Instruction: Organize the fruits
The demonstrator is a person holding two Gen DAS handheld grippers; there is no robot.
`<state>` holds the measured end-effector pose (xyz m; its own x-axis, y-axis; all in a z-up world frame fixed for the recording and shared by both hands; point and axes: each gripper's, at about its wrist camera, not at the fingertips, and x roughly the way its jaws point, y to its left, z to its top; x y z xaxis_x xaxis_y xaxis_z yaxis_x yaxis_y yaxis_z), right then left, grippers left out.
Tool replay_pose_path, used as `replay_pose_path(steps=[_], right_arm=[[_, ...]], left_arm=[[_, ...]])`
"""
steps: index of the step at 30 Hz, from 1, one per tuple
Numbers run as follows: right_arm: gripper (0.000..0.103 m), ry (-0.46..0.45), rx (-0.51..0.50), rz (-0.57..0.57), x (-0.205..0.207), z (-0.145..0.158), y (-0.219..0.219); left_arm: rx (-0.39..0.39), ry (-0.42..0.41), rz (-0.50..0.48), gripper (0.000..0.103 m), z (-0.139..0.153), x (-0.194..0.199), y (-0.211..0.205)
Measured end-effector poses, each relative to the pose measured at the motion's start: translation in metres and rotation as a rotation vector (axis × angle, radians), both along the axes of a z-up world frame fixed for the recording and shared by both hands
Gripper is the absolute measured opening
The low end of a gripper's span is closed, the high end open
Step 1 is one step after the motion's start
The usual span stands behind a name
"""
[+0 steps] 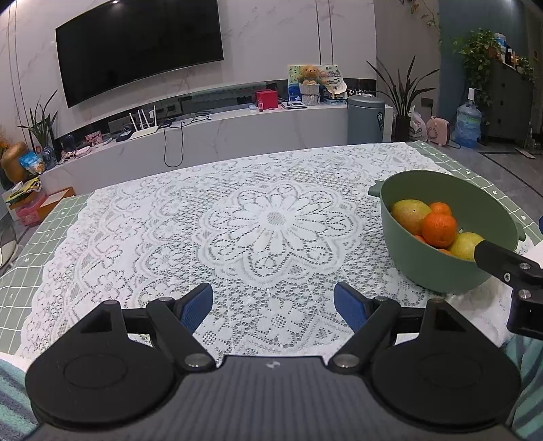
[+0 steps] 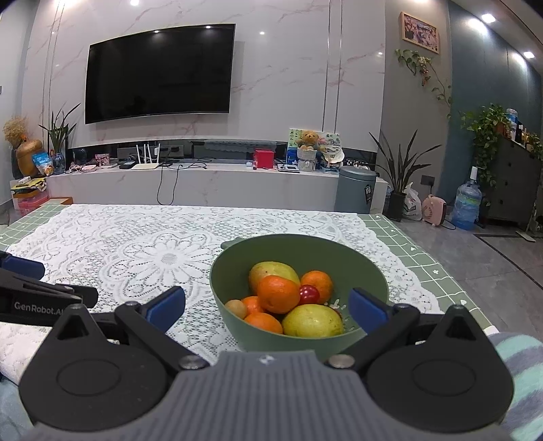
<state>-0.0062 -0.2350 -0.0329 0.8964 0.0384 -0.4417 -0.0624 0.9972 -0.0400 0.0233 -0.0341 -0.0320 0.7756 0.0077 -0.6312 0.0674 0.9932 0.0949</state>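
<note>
While my left tongs (image 1: pixel 273 307) gape over lace, my right tongs (image 2: pixel 268 305) spread around the fruit bowl (image 2: pixel 237 325)

Marble wall (image 2: pixel 278 84), mounted TV (image 2: pixel 159 73), low console (image 2: pixel 203 185), grey floor (image 2: pixel 475 257), ceiling spotlights (image 2: pixel 488 17).

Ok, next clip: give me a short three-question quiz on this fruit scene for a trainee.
1. True or false: the left gripper holds an orange.
2. Which gripper faces the green bowl directly? A) left B) right
3. Fill in: the small red fruit lies inside the ____.

Key: 1 false, it is open and empty above the lace tablecloth. 2 B, the right gripper, also open. 3 bowl, among the oranges.
</note>
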Motion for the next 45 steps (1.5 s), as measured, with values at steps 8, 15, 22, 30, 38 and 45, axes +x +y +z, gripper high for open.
replay_pose_path(steps=[8,15,22,30,38,45], right_arm=[[0.099,-0.002,0.006,-0.004,-0.0014,-0.0006,-0.0014],[0.099,0.002,0.008,-0.007,-0.0023,-0.0019,-0.0012],[0.099,0.005,0.006,-0.005,-0.0020,-0.0022,-0.0012],[0.099,0.009,0.008,-0.006,-0.0013,-0.0027,-0.0013],[0.099,0.015,0.008,-0.006,-0.0004,-0.0059,-0.0011],[0.099,0.023,0.010,-0.008,0.0004,-0.0071,-0.0004]], left_arm=[[0.003,-0.003,0.003,0.095,0.0029,-0.0001,0.0005],[0.004,-0.002,-0.001,0.095,0.0035,-0.0009,0.0003],[0.001,-0.003,-0.003,0.095,0.0038,-0.0011,0.0007],[0.000,-0.003,-0.003,0.095,0.0038,-0.0012,0.0009],[0.000,-0.005,-0.003,0.095,0.0044,-0.0014,0.0010],[-0.010,-0.012,-0.007,0.095,0.0077,-0.0034,0.0007]])
